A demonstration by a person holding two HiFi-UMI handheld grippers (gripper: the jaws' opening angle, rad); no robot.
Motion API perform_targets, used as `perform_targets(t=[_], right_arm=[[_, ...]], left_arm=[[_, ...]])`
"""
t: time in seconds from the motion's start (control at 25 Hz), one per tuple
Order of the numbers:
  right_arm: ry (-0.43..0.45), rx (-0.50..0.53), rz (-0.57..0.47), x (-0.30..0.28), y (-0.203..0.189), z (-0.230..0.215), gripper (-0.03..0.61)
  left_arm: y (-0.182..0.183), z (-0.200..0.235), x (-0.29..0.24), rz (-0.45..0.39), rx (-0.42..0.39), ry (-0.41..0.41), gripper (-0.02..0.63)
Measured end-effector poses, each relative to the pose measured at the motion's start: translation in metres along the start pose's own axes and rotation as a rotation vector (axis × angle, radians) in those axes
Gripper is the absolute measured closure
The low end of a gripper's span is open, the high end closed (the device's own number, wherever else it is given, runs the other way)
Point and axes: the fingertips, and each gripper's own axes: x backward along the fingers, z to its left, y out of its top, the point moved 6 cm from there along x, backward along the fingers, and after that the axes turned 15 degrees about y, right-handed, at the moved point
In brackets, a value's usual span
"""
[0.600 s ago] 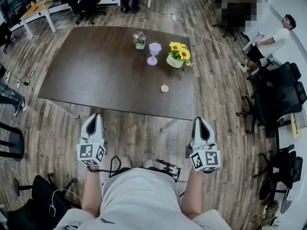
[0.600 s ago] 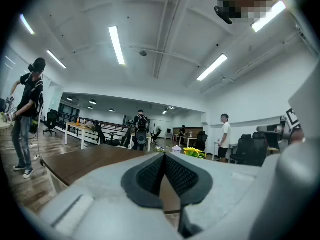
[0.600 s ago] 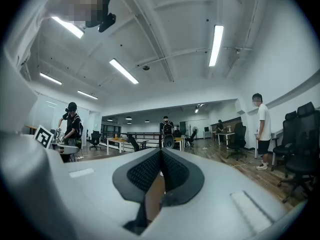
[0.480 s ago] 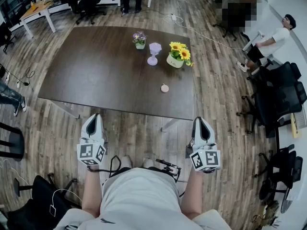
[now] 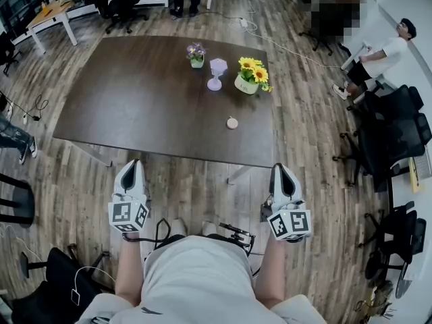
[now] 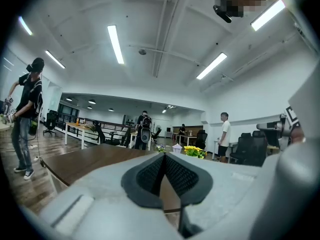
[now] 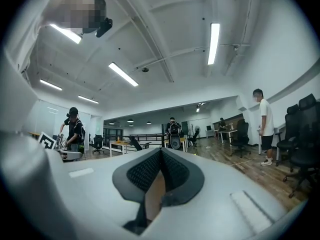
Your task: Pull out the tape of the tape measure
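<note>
A small round tan tape measure lies on the dark brown table, toward its near right part. My left gripper hangs short of the table's near edge, at the left, jaws shut and empty. My right gripper is held off the table's near right corner, also shut with nothing in it. In the left gripper view the closed jaws point level across the table top. The right gripper view shows its closed jaws aimed at the room beyond. Both stand well back from the tape measure.
At the table's far side stand a small purple flower pot, a lilac goblet-shaped stand and a white pot of sunflowers. Office chairs crowd the right. People stand around the room, one in a white shirt.
The view has shifted very slightly; both grippers stay where they were, shut.
</note>
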Motion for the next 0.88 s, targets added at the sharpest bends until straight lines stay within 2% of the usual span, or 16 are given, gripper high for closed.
perform_targets(t=[0.32,0.88], right_arm=[[0.015,-0.021,0.006,-0.005,-0.003,0.006,0.577],[-0.049,-0.036,0.021,-0.032,-0.019,0.037,0.577]], left_arm=[[0.001,0.007,-0.004,0.003,-0.009,-0.006,0.607],[0.003,0.051,-0.029,0.011,-0.03,-0.061,0.607]])
